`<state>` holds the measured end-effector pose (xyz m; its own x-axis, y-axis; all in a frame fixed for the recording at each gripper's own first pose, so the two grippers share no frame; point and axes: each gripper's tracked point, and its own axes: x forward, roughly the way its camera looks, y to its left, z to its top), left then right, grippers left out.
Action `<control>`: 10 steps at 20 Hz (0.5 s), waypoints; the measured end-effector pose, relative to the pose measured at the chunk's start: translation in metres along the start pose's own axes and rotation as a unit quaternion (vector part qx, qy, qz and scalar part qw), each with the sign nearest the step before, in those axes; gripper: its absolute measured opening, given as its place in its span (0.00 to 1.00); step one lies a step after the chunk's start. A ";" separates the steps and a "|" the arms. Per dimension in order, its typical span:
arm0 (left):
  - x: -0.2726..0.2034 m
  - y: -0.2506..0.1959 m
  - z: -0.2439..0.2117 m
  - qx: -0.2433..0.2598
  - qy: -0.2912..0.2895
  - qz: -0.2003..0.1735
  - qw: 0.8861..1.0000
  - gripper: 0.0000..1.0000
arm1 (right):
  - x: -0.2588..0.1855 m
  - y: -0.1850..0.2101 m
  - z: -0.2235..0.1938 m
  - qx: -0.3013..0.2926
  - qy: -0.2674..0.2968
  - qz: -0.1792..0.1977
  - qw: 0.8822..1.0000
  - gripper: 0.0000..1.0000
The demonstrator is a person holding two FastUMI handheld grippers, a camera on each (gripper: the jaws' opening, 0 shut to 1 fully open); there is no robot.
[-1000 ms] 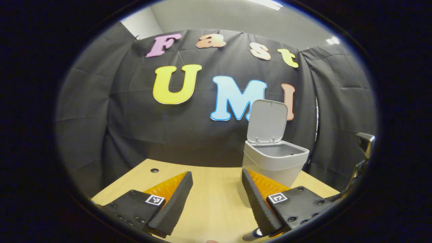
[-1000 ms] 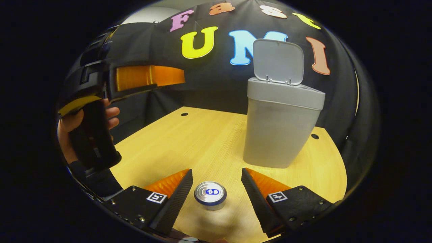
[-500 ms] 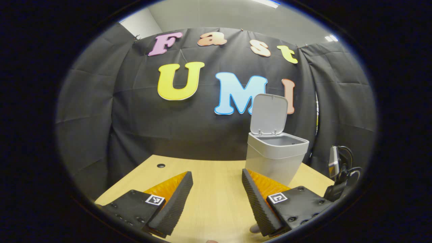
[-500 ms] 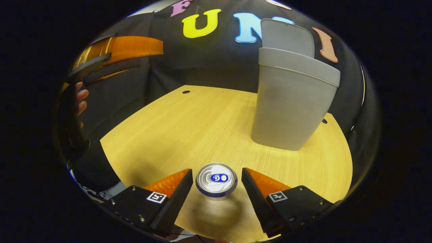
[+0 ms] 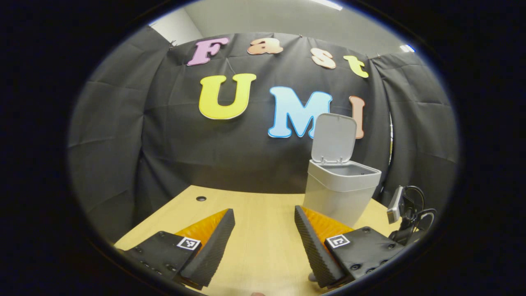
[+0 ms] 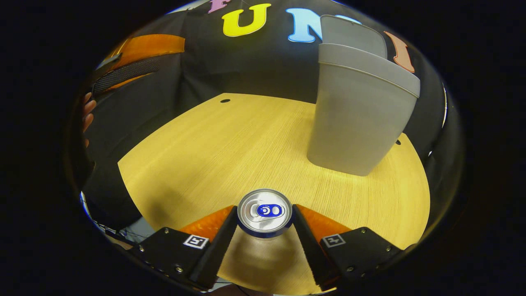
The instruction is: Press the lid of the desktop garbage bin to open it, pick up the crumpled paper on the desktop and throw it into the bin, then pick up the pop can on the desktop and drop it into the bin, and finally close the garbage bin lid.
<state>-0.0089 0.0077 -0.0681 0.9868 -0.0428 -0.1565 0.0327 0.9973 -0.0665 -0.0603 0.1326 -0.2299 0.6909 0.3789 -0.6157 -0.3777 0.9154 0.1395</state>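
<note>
Pale wood-grain table (image 6: pixel 230 144), black cloth behind. I've got the right gripper (image 6: pixel 265 230) straddling the upright pop can (image 6: pixel 265 211), both fingers touching its smooth metal sides, so I'd call it gripped. Open grey plastic bin (image 6: pixel 357 111) sits ahead-right. Left gripper (image 5: pixel 263 236) hangs open, empty.
</note>
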 end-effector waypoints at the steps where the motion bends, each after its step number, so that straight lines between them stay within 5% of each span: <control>1: 0.000 0.000 0.000 -0.001 0.000 0.000 1.000 0.95 | 0.001 -0.003 0.001 -0.001 0.001 -0.004 1.000 0.85; 10: 0.004 -0.016 -0.006 0.002 0.005 -0.014 1.000 0.96 | -0.044 -0.023 0.037 0.021 -0.064 -0.028 0.997 0.85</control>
<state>-0.0066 -0.0086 -0.0741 0.9837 -0.0716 -0.1648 0.0612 0.9959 -0.0671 -0.0596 0.0994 -0.1773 0.7839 0.3394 -0.5198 -0.3128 0.9392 0.1415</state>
